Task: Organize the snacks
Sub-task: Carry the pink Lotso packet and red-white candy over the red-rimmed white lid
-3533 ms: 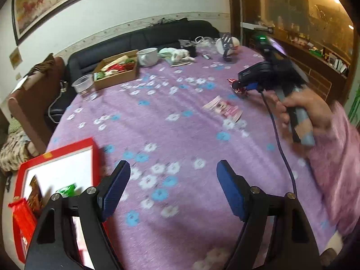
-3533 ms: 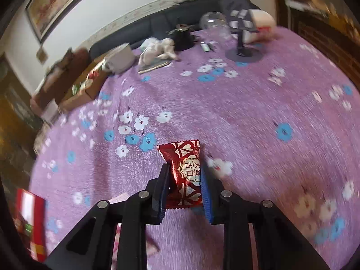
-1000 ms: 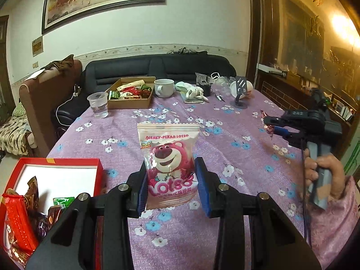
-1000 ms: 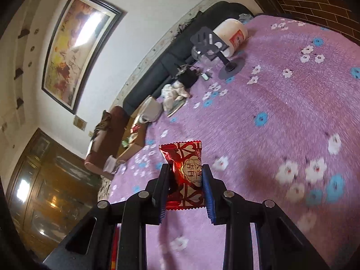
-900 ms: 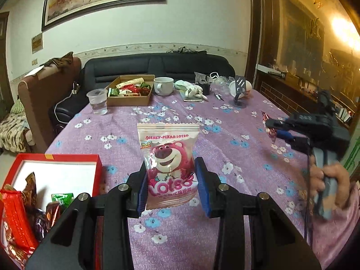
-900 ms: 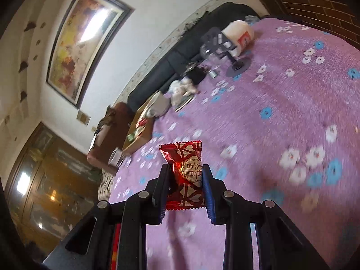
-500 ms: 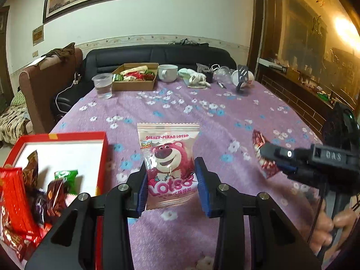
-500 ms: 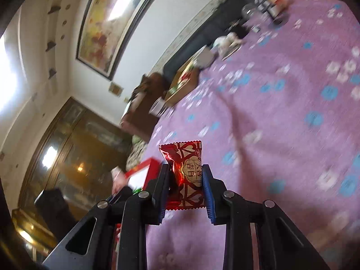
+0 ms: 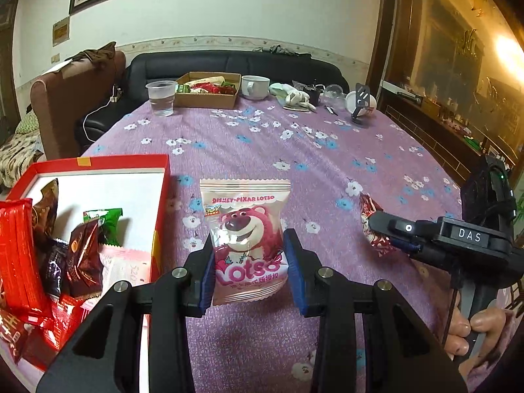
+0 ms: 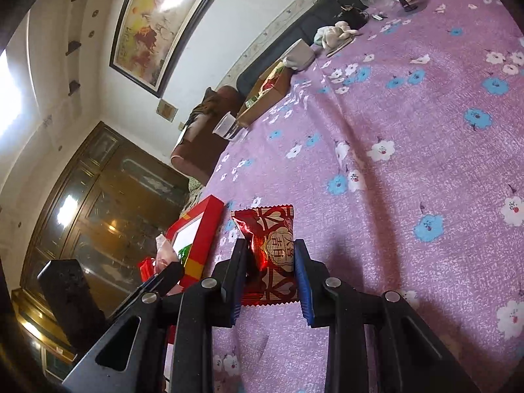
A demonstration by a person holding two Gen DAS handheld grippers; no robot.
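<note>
A: What lay at the table's (image 9: 327, 170) left edge?

B: The red box (image 9: 162, 196), open, with wrappers heaped at its near end and bare white floor at the far end. I'd judge it was the place the snacks were meant to go.

A: And the left gripper (image 9: 250, 268)?

B: Its fingers pinched the pink pack (image 9: 246, 239) by both sides, upright, label to the camera, held above the cloth just right of the box wall. That grip likely kept it clear of the rim for dropping in.

A: The right gripper (image 10: 271, 271)?

B: Its fingers were pressed on the red packet (image 10: 273, 255), also lifted, near the box's corner in its own view.

A: Anything you couldn't make out?

B: The box's left and near sides were cut off, so how full it was stayed unclear. From the left view the right gripper's body covered half the packet. The brown tray (image 9: 206, 93) at the far edge held wrappers too small to name.
</note>
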